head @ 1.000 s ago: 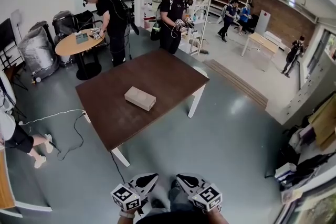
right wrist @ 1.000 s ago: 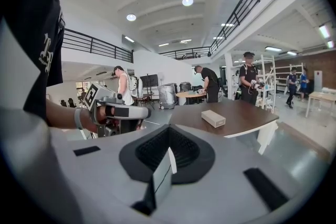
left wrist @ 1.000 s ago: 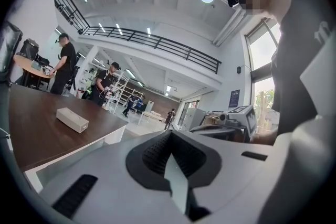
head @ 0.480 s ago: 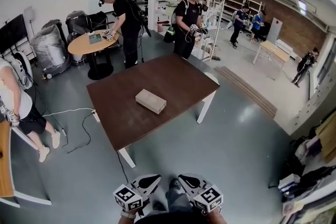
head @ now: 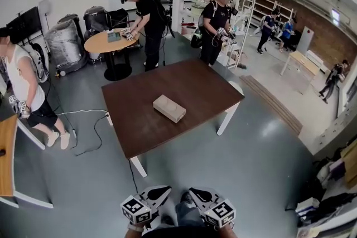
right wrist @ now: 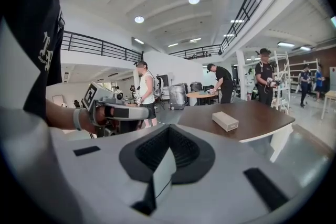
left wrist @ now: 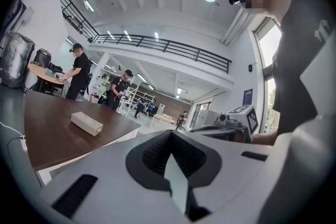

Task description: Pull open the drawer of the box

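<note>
A small tan cardboard box (head: pixel 169 108) lies closed near the middle of a dark brown table (head: pixel 134 125), well ahead of me. Both grippers hang low at the head view's bottom edge, far from the table. My left gripper (head: pixel 160 193) and right gripper (head: pixel 197 193) are side by side, tips pointing forward, each shut with nothing between the jaws. The left gripper view shows the box (left wrist: pixel 86 123) far off at left beyond its shut jaws. In the right gripper view the box (right wrist: pixel 225 121) sits on the table at right, and the left gripper (right wrist: pixel 113 110) is seen held in a hand.
A person (head: pixel 25 86) stands at the far left. Two more people (head: pixel 149 17) (head: pixel 216 25) stand beyond the table, one at a round wooden table (head: pixel 109 42). A cable (head: pixel 92 131) trails over the grey floor left of the table. Shelving (head: pixel 245 8) stands at the back.
The head view has swung left, so table and box sit further right and lower in the picture. A person has come into view at left. Both grippers stay shut in place.
</note>
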Demonstrator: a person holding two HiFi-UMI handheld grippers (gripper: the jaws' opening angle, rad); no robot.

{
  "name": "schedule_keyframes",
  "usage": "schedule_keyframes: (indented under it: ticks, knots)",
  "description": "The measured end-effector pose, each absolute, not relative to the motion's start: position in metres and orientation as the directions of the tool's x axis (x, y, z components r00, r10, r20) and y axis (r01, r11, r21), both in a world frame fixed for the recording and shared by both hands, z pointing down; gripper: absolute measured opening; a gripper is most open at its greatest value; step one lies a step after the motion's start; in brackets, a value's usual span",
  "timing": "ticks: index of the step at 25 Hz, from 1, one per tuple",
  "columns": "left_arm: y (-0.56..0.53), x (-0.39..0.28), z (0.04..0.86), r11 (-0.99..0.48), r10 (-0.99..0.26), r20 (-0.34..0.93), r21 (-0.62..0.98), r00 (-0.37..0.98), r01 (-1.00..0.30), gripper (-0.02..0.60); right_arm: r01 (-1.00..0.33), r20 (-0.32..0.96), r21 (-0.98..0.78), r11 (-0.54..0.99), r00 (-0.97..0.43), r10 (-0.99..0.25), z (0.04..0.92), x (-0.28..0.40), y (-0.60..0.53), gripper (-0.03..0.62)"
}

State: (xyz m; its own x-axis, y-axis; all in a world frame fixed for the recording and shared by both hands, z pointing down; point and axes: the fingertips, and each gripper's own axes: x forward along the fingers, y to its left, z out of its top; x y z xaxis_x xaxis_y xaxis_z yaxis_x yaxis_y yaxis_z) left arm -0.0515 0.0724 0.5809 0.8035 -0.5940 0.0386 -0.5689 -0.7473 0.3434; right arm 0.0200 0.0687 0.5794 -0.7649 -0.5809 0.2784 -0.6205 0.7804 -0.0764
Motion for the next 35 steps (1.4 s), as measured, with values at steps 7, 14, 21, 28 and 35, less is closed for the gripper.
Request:
schedule_keyframes:
  ticks: [7, 14, 21, 28, 35]
  knots:
    - [0.04, -0.049, 0.578, -0.719, -0.625, 0.056, 0.349, 0.779, -0.601, 0.005, -0.594, 0.273, -0.101, 0.798, -0.788, -0.552, 0.576, 0.027, 0.028, -0.012]
    - [-0.022, -0.064, 0.57, -0.688, -0.664, 0.07, 0.332, 0.744, -0.646, 0.005, -0.563, 0.276, -0.109, 0.819, -0.809, -0.519, 0.583, 0.023, -0.039, -0.012]
    - [-0.077, -0.052, 0.572, -0.645, -0.71, 0.082, 0.322, 0.699, -0.693, 0.005, -0.515, 0.269, -0.109, 0.85, -0.838, -0.474, 0.583, 0.034, -0.101, -0.012]
    - [-0.134, -0.036, 0.567, -0.626, -0.729, 0.09, 0.314, 0.679, -0.714, 0.005, -0.497, 0.266, -0.114, 0.86, -0.849, -0.456, 0.583, 0.052, -0.164, -0.012]
    - [-0.187, -0.008, 0.566, -0.632, -0.728, 0.09, 0.296, 0.679, -0.717, 0.005, -0.508, 0.247, -0.101, 0.855, -0.846, -0.473, 0.581, 0.084, -0.221, -0.012]
